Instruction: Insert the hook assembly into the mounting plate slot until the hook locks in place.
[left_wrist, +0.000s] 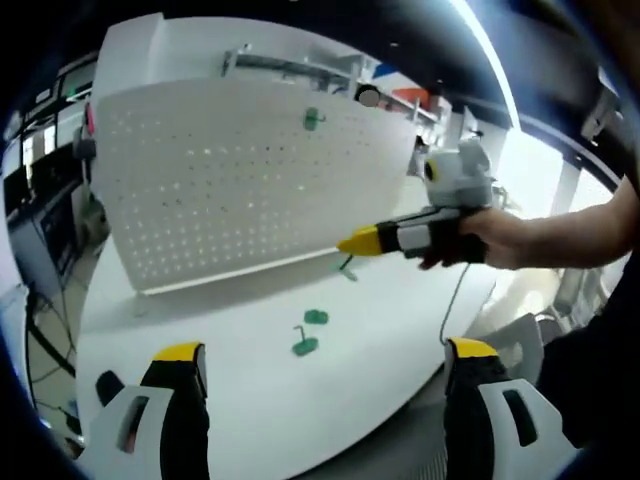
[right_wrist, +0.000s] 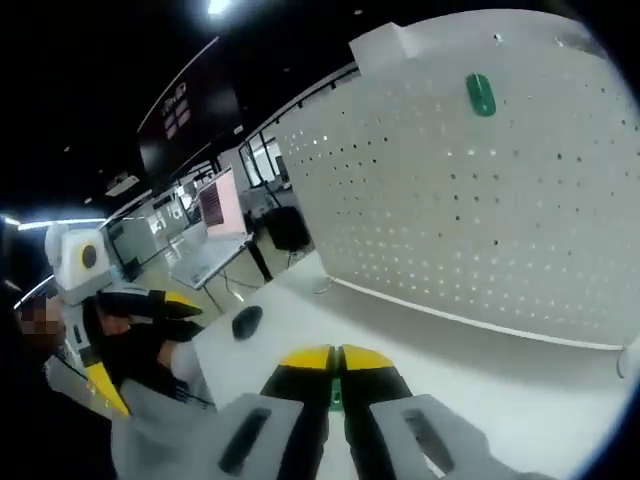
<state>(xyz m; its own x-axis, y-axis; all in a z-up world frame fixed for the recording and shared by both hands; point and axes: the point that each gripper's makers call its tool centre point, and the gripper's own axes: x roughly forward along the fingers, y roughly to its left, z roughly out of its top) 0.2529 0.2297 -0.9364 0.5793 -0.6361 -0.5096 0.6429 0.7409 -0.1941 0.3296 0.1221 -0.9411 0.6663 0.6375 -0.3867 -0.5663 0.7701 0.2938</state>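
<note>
1. Hook assembly (left_wrist: 347, 266): a green hook pinched at the tip of the right gripper (left_wrist: 352, 243), hanging below its yellow jaws just above the table. Its long axis runs roughly up and down in the left gripper view. In the right gripper view a sliver of green (right_wrist: 336, 394) shows between the pressed-together jaws of the right gripper (right_wrist: 336, 362).
2. Left gripper (left_wrist: 325, 352): jaws spread wide, holding nothing.
3. Two more green hooks (left_wrist: 310, 332) lie on the white table (left_wrist: 400, 330), between the left gripper's jaws in view.
4. A white perforated mounting plate (left_wrist: 250, 180) stands upright along the table's back, with one green hook (left_wrist: 314, 119) mounted near its top.
5. A dim room with desks and monitors (right_wrist: 215, 205) lies beyond.
</note>
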